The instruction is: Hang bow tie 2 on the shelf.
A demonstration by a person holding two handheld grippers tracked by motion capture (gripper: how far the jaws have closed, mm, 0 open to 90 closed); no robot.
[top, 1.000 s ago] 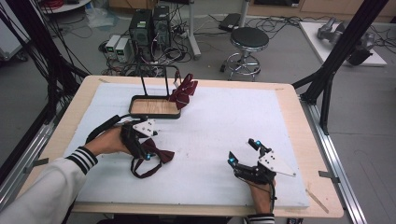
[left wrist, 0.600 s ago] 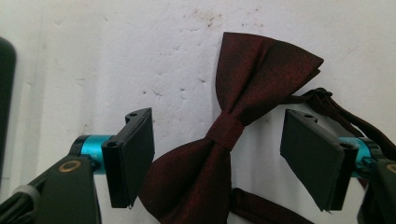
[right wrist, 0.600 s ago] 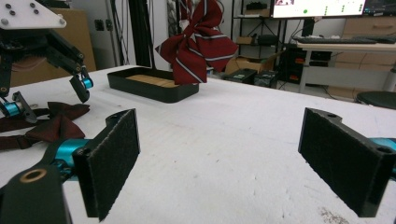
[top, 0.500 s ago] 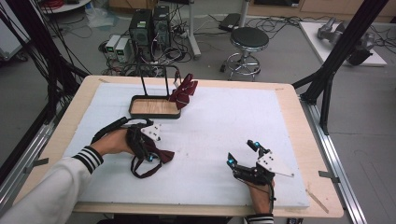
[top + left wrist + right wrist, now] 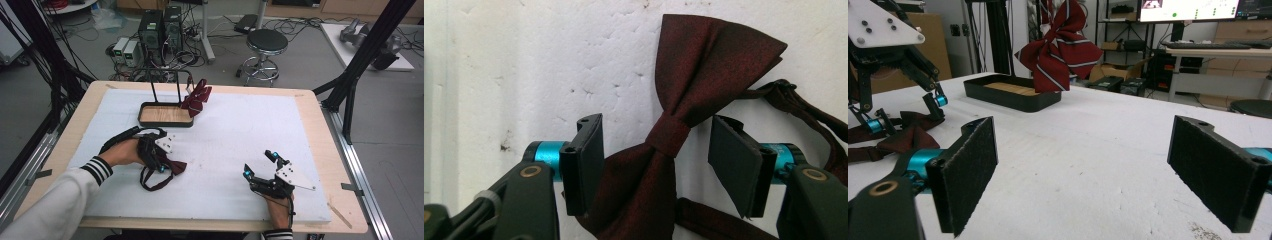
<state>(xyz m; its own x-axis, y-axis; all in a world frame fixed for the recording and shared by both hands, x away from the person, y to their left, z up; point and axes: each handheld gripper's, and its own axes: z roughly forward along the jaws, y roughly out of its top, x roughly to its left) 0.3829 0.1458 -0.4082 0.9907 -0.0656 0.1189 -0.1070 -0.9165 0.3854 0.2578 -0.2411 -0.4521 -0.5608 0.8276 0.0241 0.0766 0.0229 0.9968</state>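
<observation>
My left gripper [image 5: 656, 162] was closing around the dark red bow tie [image 5: 684, 125] at the pad's 8 o'clock, jaws not yet touching, so an off-centre pinch risked catching one wing; right gripper [image 5: 261, 166] stood open.

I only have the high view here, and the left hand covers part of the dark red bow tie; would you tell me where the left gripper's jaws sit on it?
Observer: In the left gripper view, the left gripper has its jaws on either side of the centre knot of the dark red bow tie. They have just been closing, and a gap shows between the knot and the pads.
Operator: Thank you. Is the tie by the tray the same kind?
Observer: No, the right gripper view shows pale stripes on that striped bow tie, which hangs by the black tray.
Operator: Is the right gripper carrying anything?
Observer: No, the right gripper has its jaws wide open, with nothing between them.
</observation>
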